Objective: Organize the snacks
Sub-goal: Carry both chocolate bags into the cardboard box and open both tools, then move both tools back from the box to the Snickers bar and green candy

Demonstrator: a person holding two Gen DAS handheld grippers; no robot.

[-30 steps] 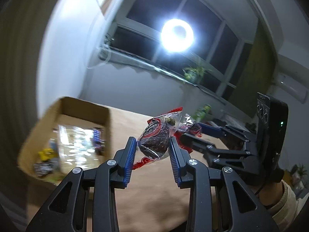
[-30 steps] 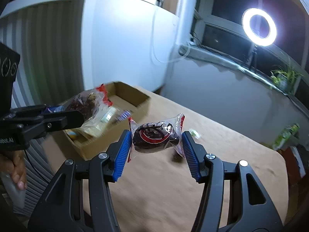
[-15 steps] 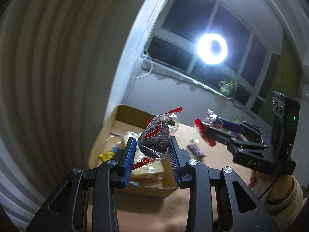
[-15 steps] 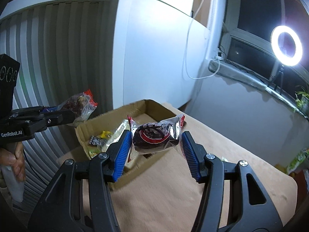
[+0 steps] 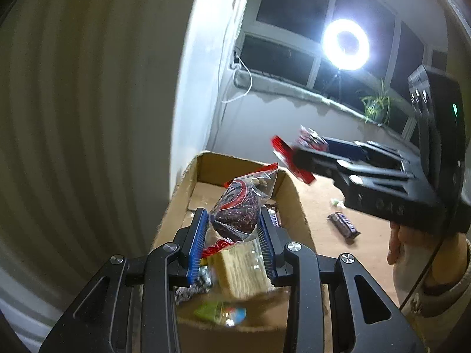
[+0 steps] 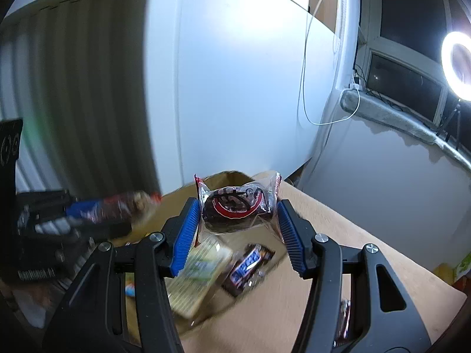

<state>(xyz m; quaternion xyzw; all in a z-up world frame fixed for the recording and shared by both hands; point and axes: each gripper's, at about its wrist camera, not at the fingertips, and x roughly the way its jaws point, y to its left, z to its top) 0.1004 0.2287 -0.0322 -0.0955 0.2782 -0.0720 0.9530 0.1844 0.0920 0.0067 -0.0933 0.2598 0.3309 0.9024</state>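
My left gripper (image 5: 232,229) is shut on a clear red-trimmed packet of dark snack (image 5: 240,210), held above the open cardboard box (image 5: 290,194). My right gripper (image 6: 238,220) is shut on a like packet of dark snack (image 6: 235,209), also over the box (image 6: 226,175). The box holds a pale cracker pack (image 6: 195,276), a chocolate bar (image 6: 248,264) and small wrapped sweets (image 5: 220,314). The right gripper and its packet show in the left wrist view (image 5: 297,158), the left gripper blurred in the right wrist view (image 6: 117,206).
The box stands on a tan table (image 5: 368,253) against a white wall and ribbed panel. A dark chocolate bar (image 5: 343,224) and a small green sweet (image 5: 335,203) lie on the table right of the box. A ring light (image 5: 346,44) glares at the window.
Both grippers have swung left and closer over the box, each still holding its packet. The box now fills the lower middle of both views.
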